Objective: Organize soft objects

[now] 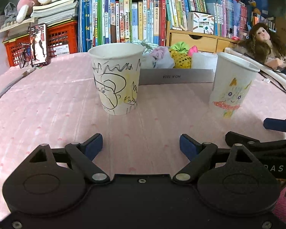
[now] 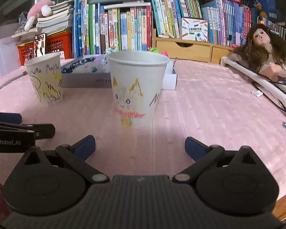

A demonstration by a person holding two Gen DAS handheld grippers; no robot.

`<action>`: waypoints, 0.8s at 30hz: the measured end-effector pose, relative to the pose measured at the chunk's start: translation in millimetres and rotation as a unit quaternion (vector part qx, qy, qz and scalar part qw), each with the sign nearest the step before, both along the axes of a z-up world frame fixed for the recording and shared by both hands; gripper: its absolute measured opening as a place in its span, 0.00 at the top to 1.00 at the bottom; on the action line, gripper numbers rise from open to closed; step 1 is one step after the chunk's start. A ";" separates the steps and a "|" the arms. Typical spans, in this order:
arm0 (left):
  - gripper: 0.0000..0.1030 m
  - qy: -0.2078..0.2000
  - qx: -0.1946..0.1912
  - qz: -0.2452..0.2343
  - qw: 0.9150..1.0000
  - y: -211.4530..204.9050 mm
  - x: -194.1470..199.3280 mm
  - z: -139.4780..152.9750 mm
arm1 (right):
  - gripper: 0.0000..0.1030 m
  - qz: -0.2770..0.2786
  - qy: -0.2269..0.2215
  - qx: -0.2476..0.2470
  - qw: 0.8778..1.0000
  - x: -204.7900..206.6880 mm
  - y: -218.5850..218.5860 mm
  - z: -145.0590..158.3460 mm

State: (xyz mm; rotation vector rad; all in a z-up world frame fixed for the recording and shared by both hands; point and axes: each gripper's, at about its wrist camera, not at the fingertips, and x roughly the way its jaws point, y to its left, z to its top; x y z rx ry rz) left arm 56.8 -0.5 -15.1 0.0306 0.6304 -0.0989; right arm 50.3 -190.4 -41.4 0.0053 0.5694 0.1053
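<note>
Right now both the left gripper (image 1: 141, 145) and the right gripper (image 2: 140, 146) hang spread wide and empty over the pink striped tablecloth (image 1: 47, 105), low in frame. Upper centre, the soft crumpled fabric pieces (image 1: 167, 56) sit heaped in a shallow grey cardboard box (image 1: 176, 77) lying crosswise. Two upright doodled white paper cups, one scribbled black-and-yellow (image 1: 115, 80), one with a crayon cat (image 2: 137, 89), stand in front, partly blocking it.

Doll (image 1: 265, 43), books (image 1: 124, 19), phone (image 1: 38, 44)
</note>
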 end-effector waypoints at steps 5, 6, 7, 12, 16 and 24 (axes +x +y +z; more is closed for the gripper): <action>0.10 -0.001 0.003 0.003 1.000 -1.3 1.1 -1.9 | 0.00 -0.002 0.000 0.000 1.000 0.7 0.9 -1.2; 0.10 -0.001 0.004 0.003 1.000 -1.2 1.1 -2.2 | 0.00 -0.002 0.000 0.000 1.000 0.7 0.9 -1.4; 0.09 -0.002 0.004 0.004 1.000 -1.3 1.3 -2.6 | 0.00 -0.002 0.000 0.000 1.000 1.1 0.9 -1.4; 0.07 -0.002 0.005 0.004 1.000 0.0 1.5 -3.0 | 0.00 -0.002 0.000 -0.001 1.000 0.8 1.4 -1.6; 0.06 -0.002 0.006 0.005 1.000 0.9 1.8 -3.7 | 0.00 -0.002 0.000 -0.001 1.000 0.6 1.5 -1.7; 0.04 -0.002 0.006 0.006 1.000 1.8 2.2 -4.3 | 0.00 -0.002 0.000 -0.001 1.000 0.6 1.6 -2.1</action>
